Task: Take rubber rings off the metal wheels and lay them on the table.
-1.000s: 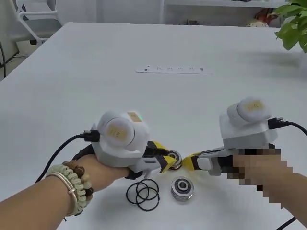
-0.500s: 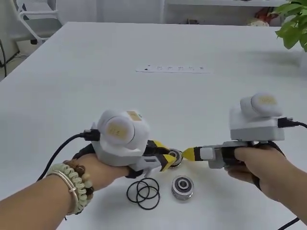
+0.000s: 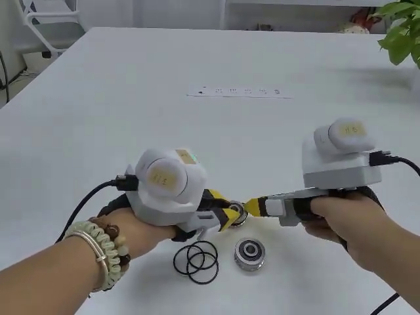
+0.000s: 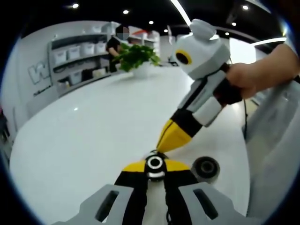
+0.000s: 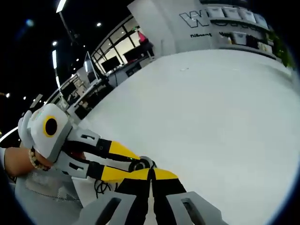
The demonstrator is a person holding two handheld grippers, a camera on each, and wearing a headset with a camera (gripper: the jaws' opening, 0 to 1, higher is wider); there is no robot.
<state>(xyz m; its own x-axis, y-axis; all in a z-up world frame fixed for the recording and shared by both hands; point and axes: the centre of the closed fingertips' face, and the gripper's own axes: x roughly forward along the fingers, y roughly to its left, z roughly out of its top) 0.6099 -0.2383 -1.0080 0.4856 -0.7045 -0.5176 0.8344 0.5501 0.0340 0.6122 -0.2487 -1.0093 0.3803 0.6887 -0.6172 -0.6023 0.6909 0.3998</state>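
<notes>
With left tongs (image 3: 230, 214) pinching the wheel (image 4: 155, 165), draw right tongs (image 3: 252, 208), pressed together, steadily outward, toward 3 loose rings (image 3: 195, 260).

There are two metal wheels: a free wheel (image 3: 250, 254) at lower centre and a held wheel (image 3: 236, 213) just above it. Three rubber rings (image 3: 195, 260) overlap lower centre-left. Two grippers meet mid-frame: left gripper (image 3: 228, 216), right gripper (image 3: 254, 209).

Desk (image 3: 131, 98) smooth matt white. Held metal wheel (image 4: 155, 164) and loose metal wheel (image 3: 250, 255) glossy steel. Rubber rings (image 3: 195, 261) thin matt black. Left hand-held gripper (image 3: 231, 216) shell matt pale plastic.
</notes>
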